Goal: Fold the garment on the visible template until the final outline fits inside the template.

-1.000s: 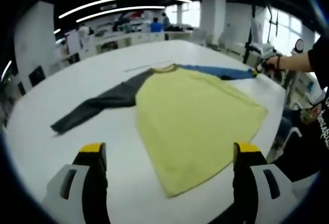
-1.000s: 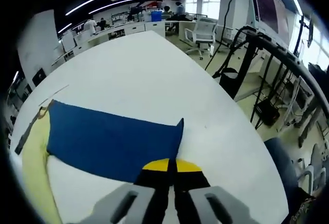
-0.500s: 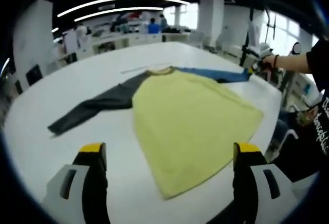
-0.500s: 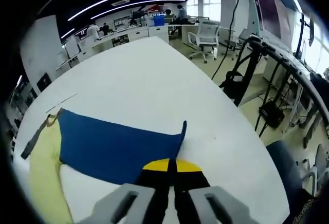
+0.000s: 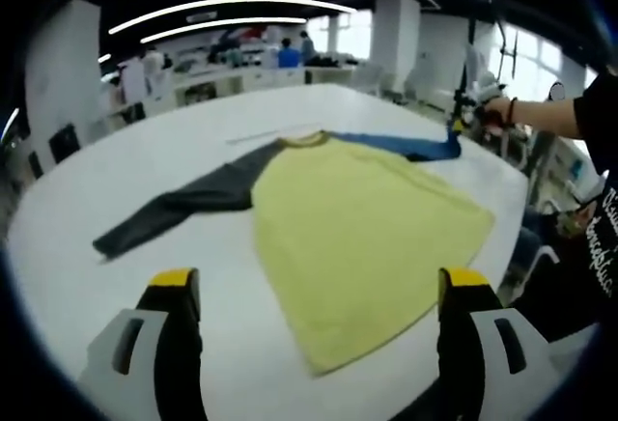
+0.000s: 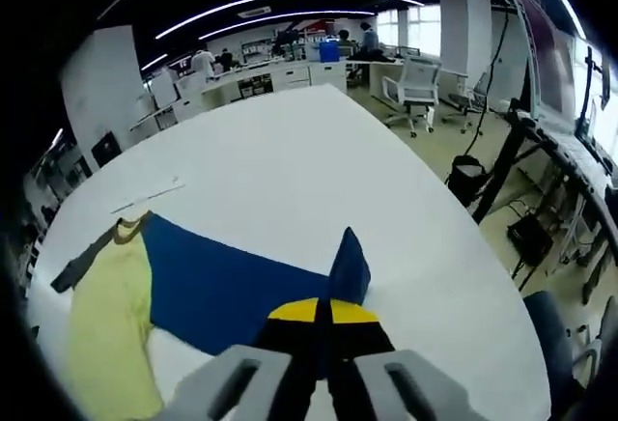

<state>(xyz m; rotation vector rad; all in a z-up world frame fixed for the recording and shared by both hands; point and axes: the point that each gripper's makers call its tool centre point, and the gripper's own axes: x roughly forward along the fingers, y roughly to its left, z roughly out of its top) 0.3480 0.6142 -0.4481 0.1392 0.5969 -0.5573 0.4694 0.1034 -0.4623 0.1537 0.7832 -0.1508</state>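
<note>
A long-sleeved shirt lies flat on the white table (image 5: pixel 58 238): yellow body (image 5: pixel 367 228), dark grey sleeve (image 5: pixel 183 204) stretched to the left, blue sleeve (image 5: pixel 406 143) running to the far right. My left gripper (image 5: pixel 323 295) hovers open above the table's near edge, nothing between its yellow-tipped fingers. The right gripper (image 6: pixel 322 313) is shut on the cuff of the blue sleeve (image 6: pixel 227 271), which rises off the table at the pinch. In the left gripper view that gripper (image 5: pixel 460 124), held by a person's hand, lifts the cuff.
A thin pale strip (image 6: pixel 147 193) lies on the table beyond the collar. Office chairs (image 6: pixel 417 88) and stands crowd the floor to the right of the table. A person in black (image 5: pixel 594 238) stands at the table's right edge. Desks and people fill the far background.
The right gripper has lifted the blue sleeve's cuff off the table and drawn it toward the shirt body, so the cuff now stands up. The left gripper has stayed put.
</note>
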